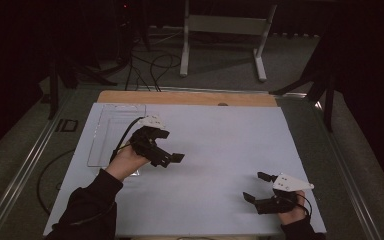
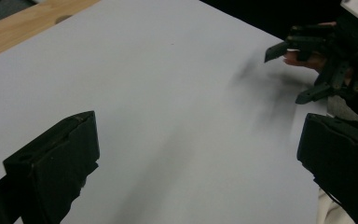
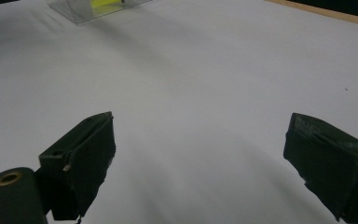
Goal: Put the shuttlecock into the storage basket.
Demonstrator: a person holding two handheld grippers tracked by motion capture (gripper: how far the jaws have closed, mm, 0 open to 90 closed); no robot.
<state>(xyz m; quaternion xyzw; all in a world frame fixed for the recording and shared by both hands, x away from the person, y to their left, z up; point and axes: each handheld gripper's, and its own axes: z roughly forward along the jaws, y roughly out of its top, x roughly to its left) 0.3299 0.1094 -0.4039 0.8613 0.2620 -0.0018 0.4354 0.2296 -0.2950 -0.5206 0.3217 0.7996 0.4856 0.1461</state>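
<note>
While the right hand-held gripper (image 1: 256,186) hangs near the front edge of the white tabletop (image 1: 220,150), its jaws spread wide on nothing, the left hand-held gripper (image 1: 172,146) hovers farther in, equally open and empty. Beyond it, the clear tray (image 1: 100,145) lies at the far left, with something yellow (image 3: 103,5) inside. Reaching low risks clipping the tray's see-through rim and shoving it.

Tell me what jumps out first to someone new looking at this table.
Two black grippers over a bare white sheet: the left gripper mid-left, the right gripper near the front right corner, both with jaws wide apart and holding nothing. Next, the clear tray at the far left, beside the left hand.
</note>
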